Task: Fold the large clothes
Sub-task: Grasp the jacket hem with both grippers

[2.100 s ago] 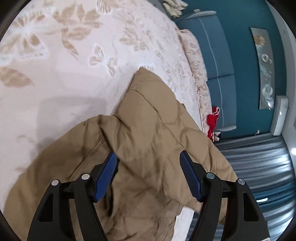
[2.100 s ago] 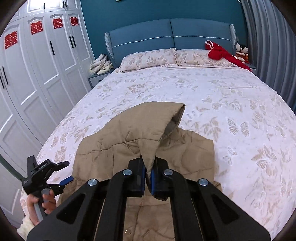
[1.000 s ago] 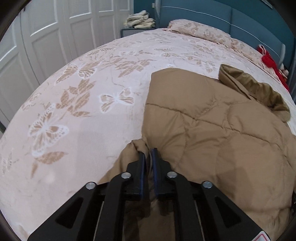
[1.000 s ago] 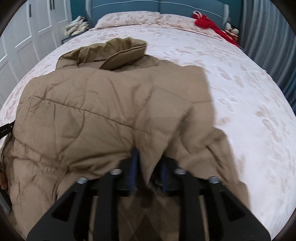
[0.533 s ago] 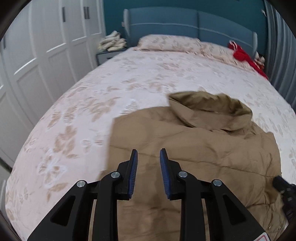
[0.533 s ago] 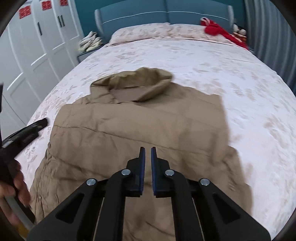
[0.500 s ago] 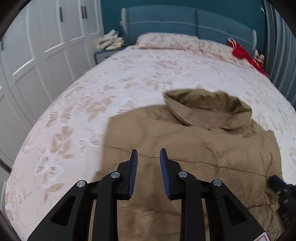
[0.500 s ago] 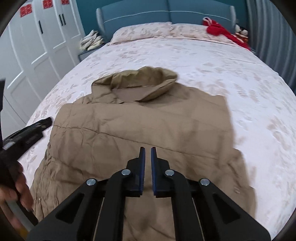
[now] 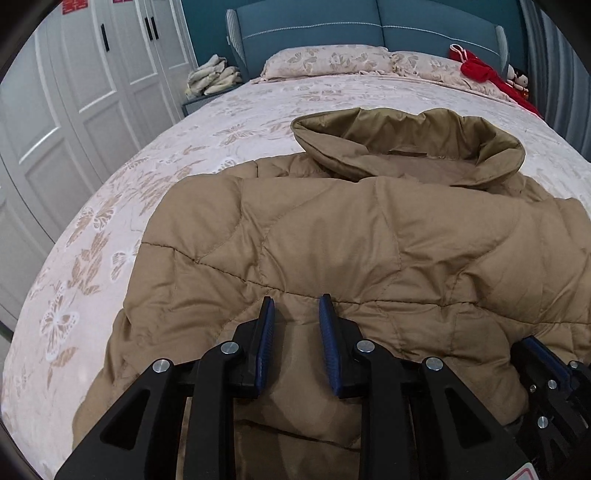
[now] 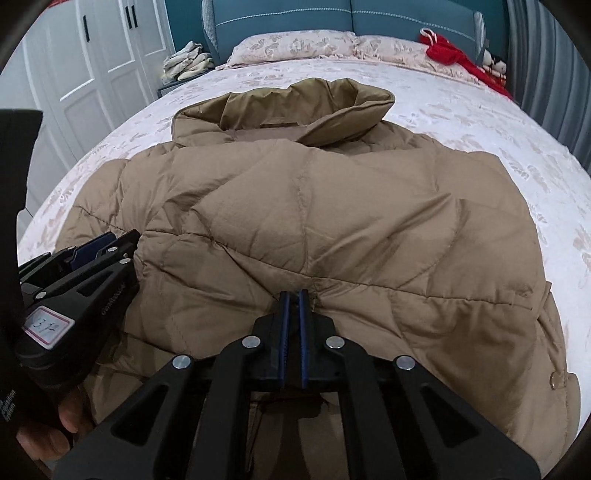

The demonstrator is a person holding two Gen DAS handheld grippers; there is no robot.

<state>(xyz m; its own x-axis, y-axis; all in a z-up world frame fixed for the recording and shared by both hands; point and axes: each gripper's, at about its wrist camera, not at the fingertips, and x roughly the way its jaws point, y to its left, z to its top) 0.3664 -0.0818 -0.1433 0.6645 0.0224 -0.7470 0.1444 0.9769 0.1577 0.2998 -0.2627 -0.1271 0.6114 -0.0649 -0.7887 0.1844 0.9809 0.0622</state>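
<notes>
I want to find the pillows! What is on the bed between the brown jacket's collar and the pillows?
Nothing lies there. In both wrist views, only bare flowery bedspread stretches from the jacket collar up to the pillows.

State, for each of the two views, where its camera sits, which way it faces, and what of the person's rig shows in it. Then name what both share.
Left wrist: behind the left gripper, facing the headboard; right gripper at lower right.
Right wrist: behind the shut right gripper, facing likewise; left gripper and a hand at left.
Shared: tan jacket, bed.
</notes>
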